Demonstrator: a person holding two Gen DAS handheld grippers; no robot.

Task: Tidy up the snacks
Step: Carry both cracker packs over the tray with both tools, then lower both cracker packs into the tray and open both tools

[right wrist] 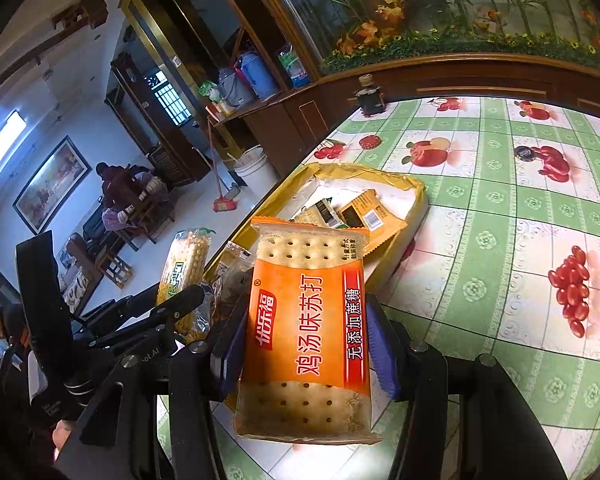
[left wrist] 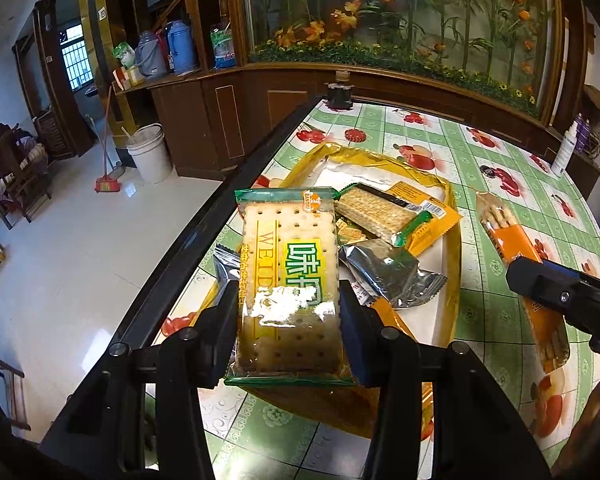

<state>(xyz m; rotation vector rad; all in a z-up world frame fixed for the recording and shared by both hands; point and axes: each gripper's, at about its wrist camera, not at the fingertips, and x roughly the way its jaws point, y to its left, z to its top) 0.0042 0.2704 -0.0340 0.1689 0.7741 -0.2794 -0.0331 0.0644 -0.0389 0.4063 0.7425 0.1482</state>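
Note:
My left gripper [left wrist: 288, 312] is shut on a green cracker pack [left wrist: 288, 268], held above the yellow box [left wrist: 454, 248] near the table's left edge. The box holds several snack packs, among them an orange wafer pack [left wrist: 396, 210] and a silver wrapper [left wrist: 388, 272]. My right gripper [right wrist: 306, 344] is shut on an orange cracker pack [right wrist: 308, 328] and hovers just in front of the yellow box [right wrist: 418, 196]. In the left wrist view the right gripper [left wrist: 564, 300] shows at the right with its orange cracker pack [left wrist: 516, 240]. In the right wrist view the left gripper [right wrist: 180, 304] and its green cracker pack [right wrist: 184, 264] appear at the left.
The table [left wrist: 480, 152] has a green fruit-print cloth and a dark left edge. A small dark jar [left wrist: 340, 94] stands at its far corner, a white bottle [left wrist: 564, 152] at the right. A white bucket [left wrist: 150, 152] and a broom [left wrist: 108, 152] stand on the floor. A seated person [left wrist: 4, 152] is far left.

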